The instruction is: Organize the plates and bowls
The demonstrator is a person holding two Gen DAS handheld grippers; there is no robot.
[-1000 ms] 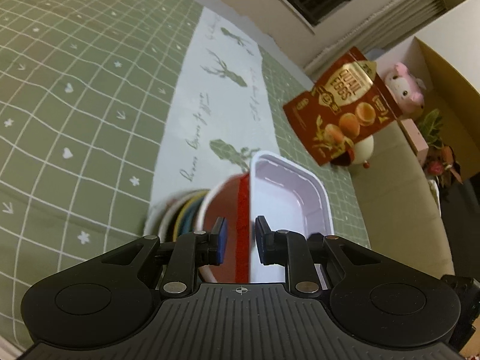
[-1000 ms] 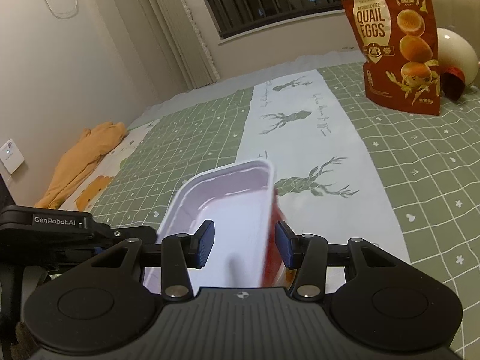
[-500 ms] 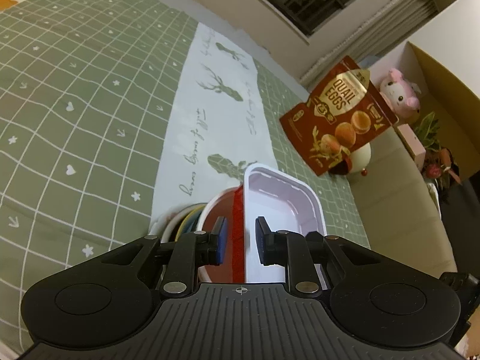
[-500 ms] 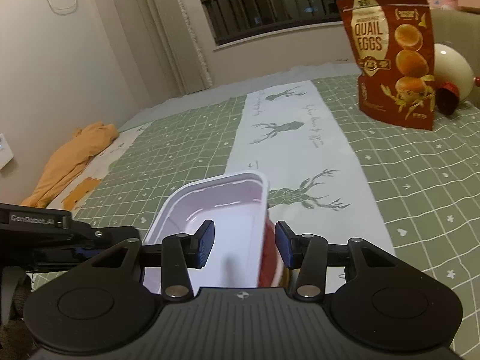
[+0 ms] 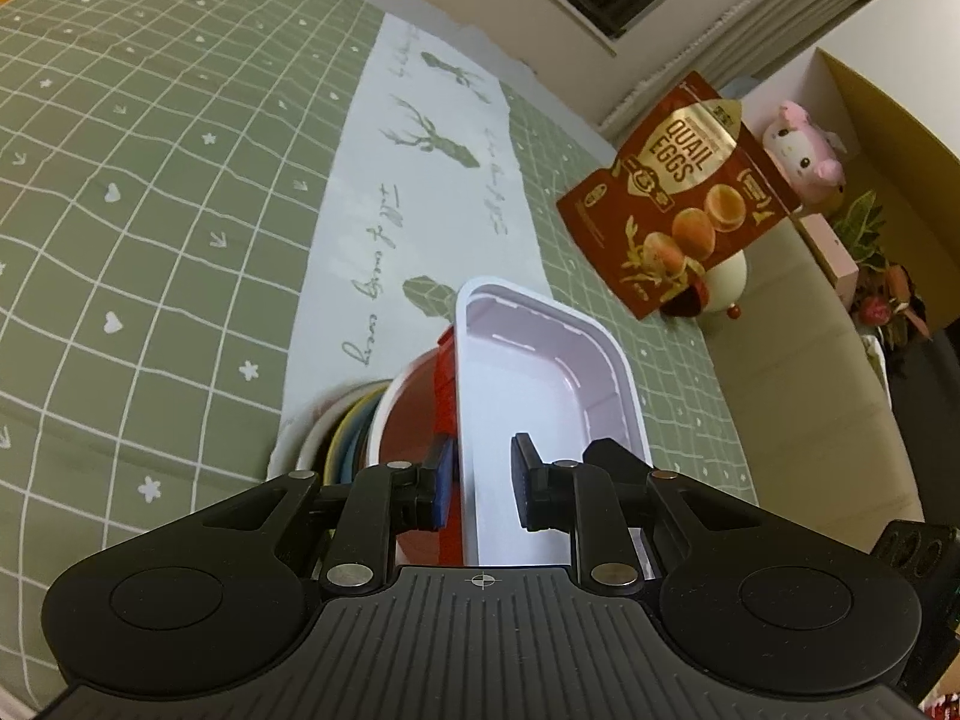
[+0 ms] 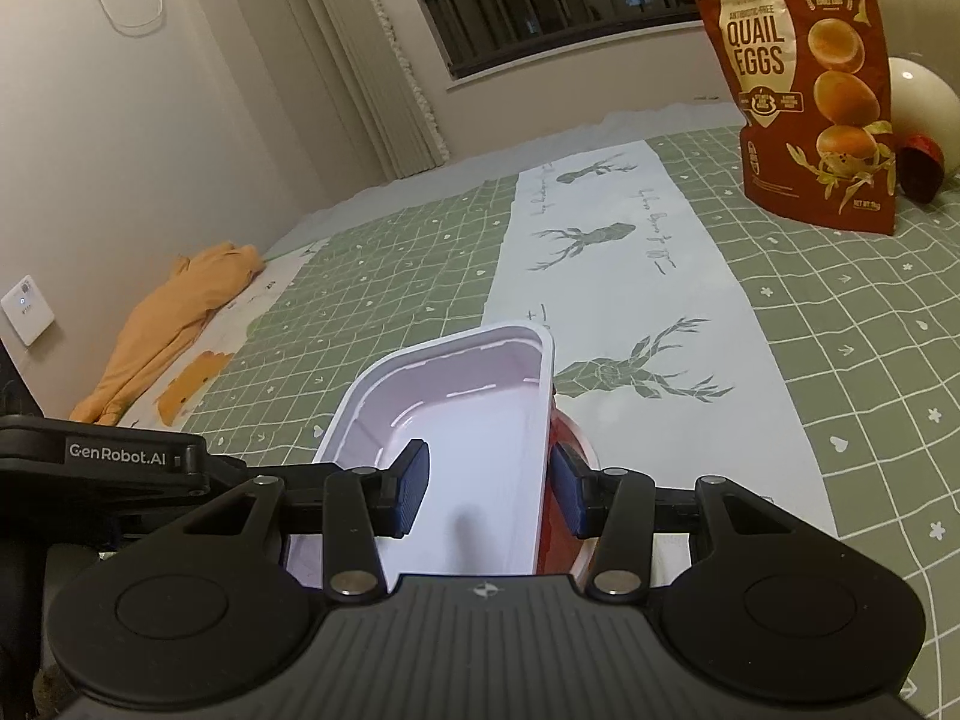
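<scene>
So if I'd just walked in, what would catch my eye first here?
Probably the white rectangular tray right in front of both grippers, sitting on a red bowl atop a stack of coloured plates. Next, the big red quail eggs bag standing at the far end of the green checked cloth, with an orange garment lying off to the left.

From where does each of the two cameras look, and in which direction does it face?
Left wrist: sits on the left tongs, looks down along them at the white tray, red bowl and stacked plates; only the tongs show.
Right wrist: sits on the right tongs, looks low across the green cloth toward the window; its tongs and the other gripper's black body show.
Shared: tray, red bowl, quail eggs bag.
</scene>
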